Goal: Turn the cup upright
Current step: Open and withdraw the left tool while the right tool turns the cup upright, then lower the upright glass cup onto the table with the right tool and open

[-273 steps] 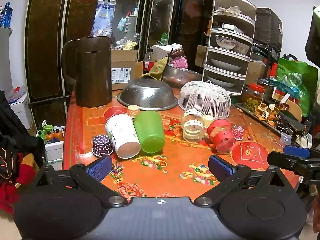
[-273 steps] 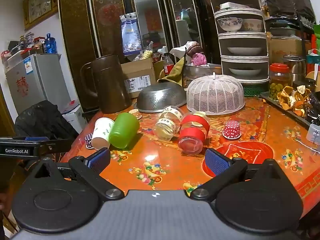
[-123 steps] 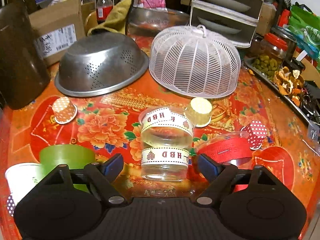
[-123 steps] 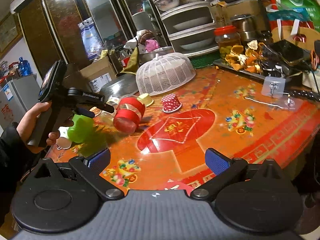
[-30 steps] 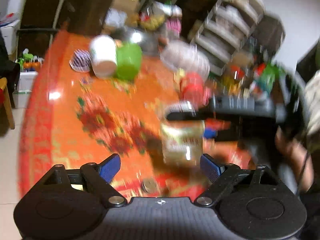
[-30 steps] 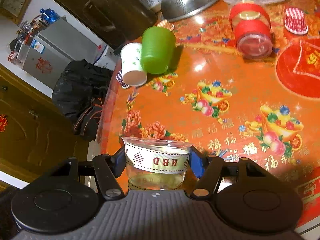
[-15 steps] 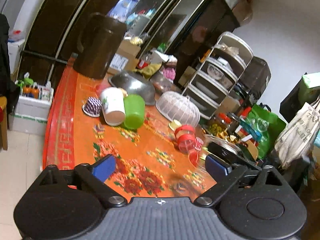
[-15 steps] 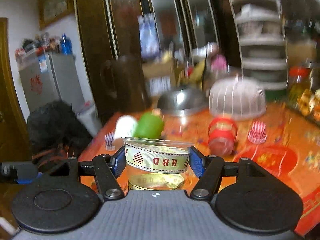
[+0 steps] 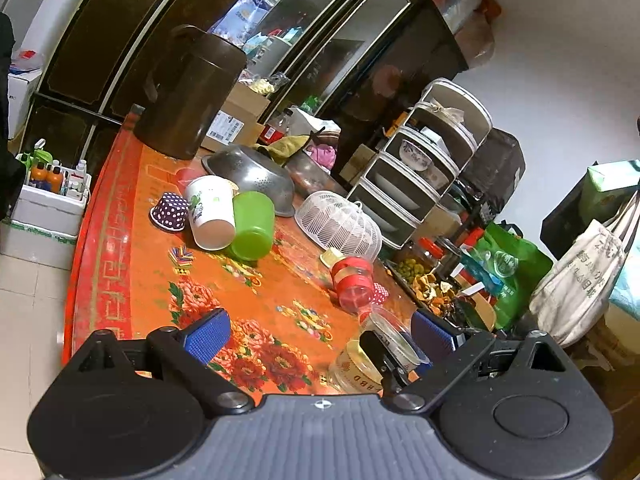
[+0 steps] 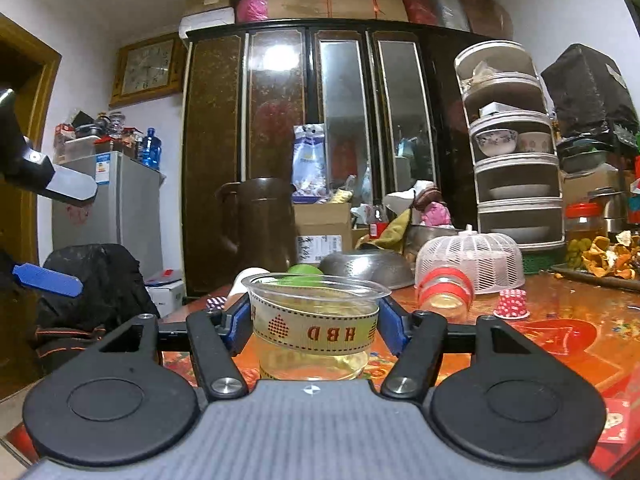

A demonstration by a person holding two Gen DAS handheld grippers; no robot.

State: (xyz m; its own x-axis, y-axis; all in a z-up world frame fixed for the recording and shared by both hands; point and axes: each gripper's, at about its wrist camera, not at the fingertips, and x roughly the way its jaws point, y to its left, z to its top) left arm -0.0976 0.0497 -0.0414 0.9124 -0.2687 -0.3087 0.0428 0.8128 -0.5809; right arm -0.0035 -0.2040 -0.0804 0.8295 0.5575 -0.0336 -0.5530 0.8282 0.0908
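Note:
The clear plastic cup (image 10: pixel 314 320) with a cream "HBD" ribbon stands upright, mouth up, between my right gripper's (image 10: pixel 314 324) blue pads, which are shut on it just above the red table (image 10: pixel 560 336). In the left wrist view the same cup (image 9: pixel 376 352) shows at the lower right, held by the right gripper's black finger. My left gripper (image 9: pixel 320 332) is open and empty, above the table's near left part.
A white paper cup (image 9: pixel 210 212), a green cup (image 9: pixel 252 226) and a red-banded clear cup (image 9: pixel 354 284) lie on their sides. A steel colander (image 9: pixel 250 174), white mesh food cover (image 9: pixel 340 226), brown jug (image 9: pixel 188 96) and small cupcake liners stand further back.
My right gripper has levelled out with the cup upright in it and lowered near the table. My left gripper has pulled back and tilted, still open.

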